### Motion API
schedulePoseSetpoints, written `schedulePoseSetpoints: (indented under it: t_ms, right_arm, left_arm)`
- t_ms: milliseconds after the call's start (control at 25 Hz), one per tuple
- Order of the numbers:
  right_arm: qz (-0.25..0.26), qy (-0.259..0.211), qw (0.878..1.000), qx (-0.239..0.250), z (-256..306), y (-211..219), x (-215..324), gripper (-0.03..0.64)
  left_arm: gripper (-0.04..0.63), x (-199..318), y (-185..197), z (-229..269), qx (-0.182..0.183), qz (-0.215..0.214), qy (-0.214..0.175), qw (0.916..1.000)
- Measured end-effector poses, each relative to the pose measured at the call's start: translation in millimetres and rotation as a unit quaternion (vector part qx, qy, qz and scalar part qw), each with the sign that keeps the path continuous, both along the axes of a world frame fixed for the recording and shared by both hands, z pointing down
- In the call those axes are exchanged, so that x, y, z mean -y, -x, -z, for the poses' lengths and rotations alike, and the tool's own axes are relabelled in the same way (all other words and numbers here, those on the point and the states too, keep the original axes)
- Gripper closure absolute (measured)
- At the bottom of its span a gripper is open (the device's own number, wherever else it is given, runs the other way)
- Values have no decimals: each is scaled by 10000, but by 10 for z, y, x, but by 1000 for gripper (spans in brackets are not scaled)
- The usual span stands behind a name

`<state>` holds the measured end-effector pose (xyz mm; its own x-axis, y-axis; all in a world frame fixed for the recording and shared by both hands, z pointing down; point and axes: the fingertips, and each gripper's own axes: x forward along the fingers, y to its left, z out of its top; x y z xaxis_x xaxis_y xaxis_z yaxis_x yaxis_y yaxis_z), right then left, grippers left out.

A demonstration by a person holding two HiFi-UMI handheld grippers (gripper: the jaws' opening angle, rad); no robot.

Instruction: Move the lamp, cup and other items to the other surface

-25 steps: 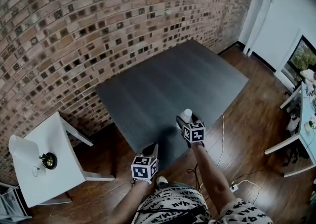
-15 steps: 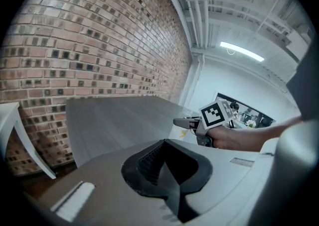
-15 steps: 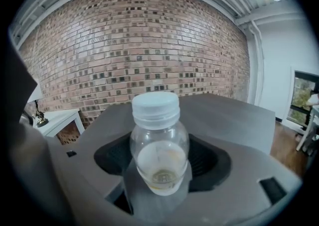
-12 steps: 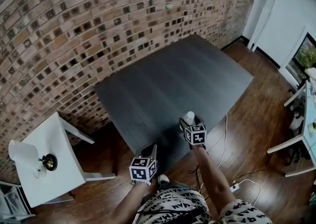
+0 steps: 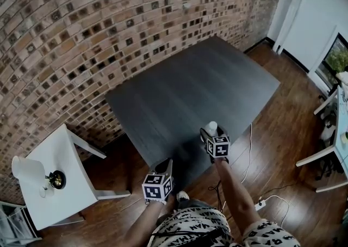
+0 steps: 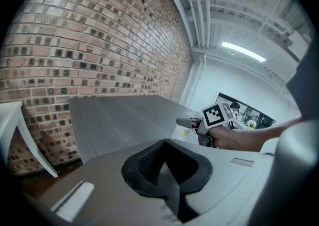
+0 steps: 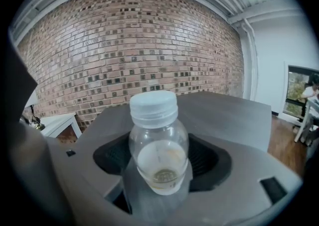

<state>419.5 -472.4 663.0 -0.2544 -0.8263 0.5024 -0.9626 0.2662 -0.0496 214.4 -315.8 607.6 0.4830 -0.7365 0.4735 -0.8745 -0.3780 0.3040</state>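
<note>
Bottle point(image 7: 158, 143): small, clear plastic, rounded shoulders, ribbed white screw cap, a thin film of pale residue at the bottom. It sits upright between the jaws of the right gripper point(image 5: 212, 133), whose dark ribbed pads close on its sides at a wide spread. In the head view the bottle is over the near edge of the dark table point(image 5: 190, 88), which has a matte grey, faintly grained rectangular top. Whether the bottle's base touches the top cannot be told.

Left gripper point(image 6: 167, 168): jaws drawn together, nothing between them, held low at the table's near edge.

Lamp point(image 5: 32, 170): white shade, dark round base, on the white side table point(image 5: 62, 150), well apart at left. A rough brick wall point(image 5: 98, 23) stands behind, above a glossy wooden floor point(image 5: 272, 148).
</note>
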Motion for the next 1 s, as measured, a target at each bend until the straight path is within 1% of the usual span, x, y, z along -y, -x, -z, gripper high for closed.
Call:
schedulePoseSetpoints:
  t_ms: [240,320,360,400,480,520,640,800,880,1000]
  right_arm:
    - [4,54,10000,-32,3,-6,27,255]
    - [-17,54,10000,-6,18,-4,28,219]
    - [-38,48,10000,3,32,-10,22,215]
    - [-71,33,10000,13,50,-23,7,187]
    - [-183,-10,9998,76,99,-71,-66,184]
    - [-252,-20,9996,135,121,-98,-131,170]
    - [-342,49,9990,284,160,-95,-416,170]
    - [-219,211,9987,411,252,238,-863,172]
    - [-50,221,9985,499,337,524,-1048,173]
    - [361,195,9970,661,472,1037,-1208,172]
  left_arm:
    - [595,-18,58,13,-22,31,11,10000]
    - [595,-23,68,11,-31,28,14,10000]
    - [595,-26,74,12,-38,30,13,10000]
    - [595,-28,85,15,-47,42,7,10000]
    - [595,-31,128,29,-67,106,-15,9999]
    - [595,-33,158,38,-79,149,-28,9999]
    - [595,-54,285,86,-172,277,-81,9994]
    - [595,-131,598,186,-293,563,-197,9978]
    - [595,-194,804,226,-308,774,-252,9962]
    - [595,-321,1116,301,-292,1054,-359,9934]
